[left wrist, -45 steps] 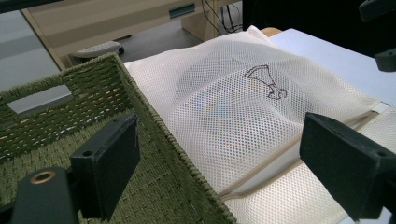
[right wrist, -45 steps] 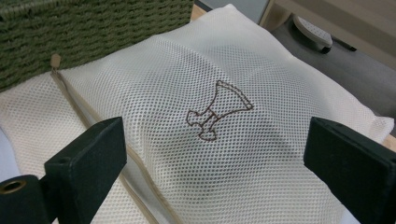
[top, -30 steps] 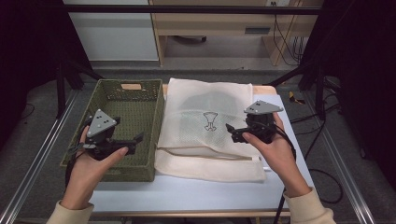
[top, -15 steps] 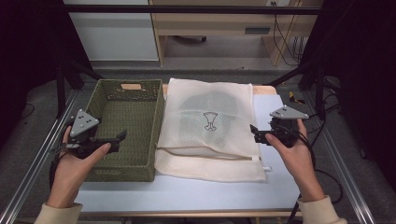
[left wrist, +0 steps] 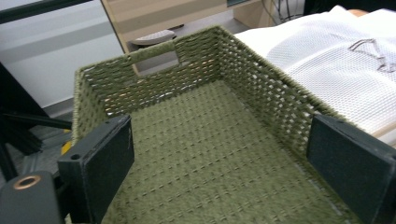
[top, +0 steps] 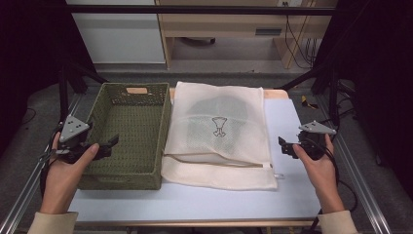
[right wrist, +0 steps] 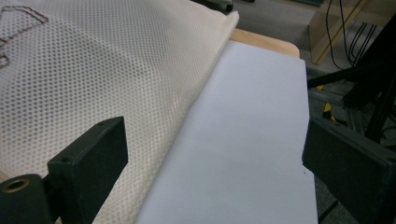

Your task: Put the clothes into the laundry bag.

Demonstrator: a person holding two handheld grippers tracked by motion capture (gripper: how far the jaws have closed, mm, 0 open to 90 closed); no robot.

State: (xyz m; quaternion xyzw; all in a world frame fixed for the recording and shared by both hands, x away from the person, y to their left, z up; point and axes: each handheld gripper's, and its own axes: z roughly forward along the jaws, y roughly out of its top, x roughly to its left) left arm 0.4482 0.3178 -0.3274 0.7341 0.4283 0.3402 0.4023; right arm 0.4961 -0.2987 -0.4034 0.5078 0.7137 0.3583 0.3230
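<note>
A white mesh laundry bag [top: 219,131] lies flat in the middle of the table, with a dark item faintly showing inside and a small printed emblem [top: 219,126] on top. A woven green basket [top: 127,168] stands empty to its left. My left gripper [top: 111,144] is held at the basket's left front corner, jaws open over the basket floor [left wrist: 205,154]. My right gripper [top: 283,146] hovers open above the bare table right of the bag's edge [right wrist: 187,107]. Nothing sits between either pair of jaws.
The table top [top: 292,122] is pale blue-white with metal rails along both sides. A wooden desk [top: 229,29] and cables stand on the floor beyond the far edge. A zipper pull [top: 276,174] shows at the bag's front right corner.
Both hands have drawn outward and back: the left gripper from over the basket's left part to its left edge, the right gripper from the bag's right side to the bare table.
</note>
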